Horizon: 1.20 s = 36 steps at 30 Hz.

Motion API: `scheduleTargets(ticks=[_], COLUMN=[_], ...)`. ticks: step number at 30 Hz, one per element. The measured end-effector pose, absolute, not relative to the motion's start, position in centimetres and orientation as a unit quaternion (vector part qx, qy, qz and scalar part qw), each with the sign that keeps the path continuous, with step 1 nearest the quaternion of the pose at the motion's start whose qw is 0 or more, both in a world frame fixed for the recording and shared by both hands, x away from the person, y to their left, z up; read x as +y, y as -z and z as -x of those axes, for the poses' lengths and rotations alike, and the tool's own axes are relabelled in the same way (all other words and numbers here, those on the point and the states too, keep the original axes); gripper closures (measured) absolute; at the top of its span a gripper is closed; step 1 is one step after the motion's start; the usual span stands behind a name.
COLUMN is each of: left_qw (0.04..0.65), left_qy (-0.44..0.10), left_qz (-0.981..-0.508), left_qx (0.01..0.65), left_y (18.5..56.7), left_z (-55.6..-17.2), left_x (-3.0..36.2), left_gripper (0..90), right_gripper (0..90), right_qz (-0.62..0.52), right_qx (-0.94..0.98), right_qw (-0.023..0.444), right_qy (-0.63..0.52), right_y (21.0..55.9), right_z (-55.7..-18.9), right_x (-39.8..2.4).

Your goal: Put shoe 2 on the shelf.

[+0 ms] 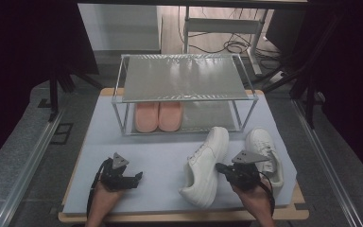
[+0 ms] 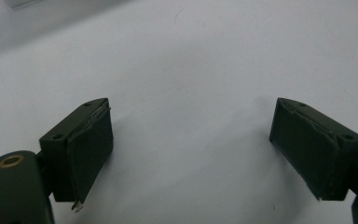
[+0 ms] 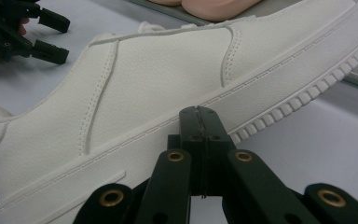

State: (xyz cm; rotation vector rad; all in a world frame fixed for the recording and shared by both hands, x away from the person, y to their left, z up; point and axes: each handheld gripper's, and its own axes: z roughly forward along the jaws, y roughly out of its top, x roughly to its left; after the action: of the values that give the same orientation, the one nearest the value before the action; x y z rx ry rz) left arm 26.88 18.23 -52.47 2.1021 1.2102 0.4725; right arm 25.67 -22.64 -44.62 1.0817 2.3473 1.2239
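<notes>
Your right gripper (image 3: 199, 114) has its jaws pressed fully together with nothing between them; its tip sits against the sole edge of the nearer white sneaker (image 1: 205, 165), on that shoe's right flank. That sneaker lies at front centre of the pale mat (image 1: 160, 156), toe pointing away towards the shelf. The second white sneaker (image 1: 264, 144) lies just beyond your right gripper, on the right. Your left gripper (image 2: 191, 149) holds its jaws wide apart over bare mat, grasping nothing, well left of both sneakers. Behind stands a clear two-level rack (image 1: 184, 78) with pink slippers (image 1: 158, 116) on its lower level. Cables lie on the floor (image 1: 217, 38) behind the table.
</notes>
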Motion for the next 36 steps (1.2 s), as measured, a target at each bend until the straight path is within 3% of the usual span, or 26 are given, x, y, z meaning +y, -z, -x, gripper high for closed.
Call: scheduleTargets(ticks=[18,36], left_qw=[0.329,0.329], left_qy=[-0.180,-0.180], left_qz=[-0.803,-0.803], left_qx=[0.462,0.463], left_y=[52.5,52.5], left_z=[-26.9,-26.9], left_x=[18.2,18.2], left_gripper=[13.4,13.4], right_gripper=[89.9,90.0], right_qz=[-0.403,-0.435], right_qx=[0.807,0.802], right_qw=[0.161,0.217], right_qy=[-0.401,-0.347], right_y=[45.1,45.6], right_z=[-24.7,-24.7], right_x=[-24.2,-25.1])
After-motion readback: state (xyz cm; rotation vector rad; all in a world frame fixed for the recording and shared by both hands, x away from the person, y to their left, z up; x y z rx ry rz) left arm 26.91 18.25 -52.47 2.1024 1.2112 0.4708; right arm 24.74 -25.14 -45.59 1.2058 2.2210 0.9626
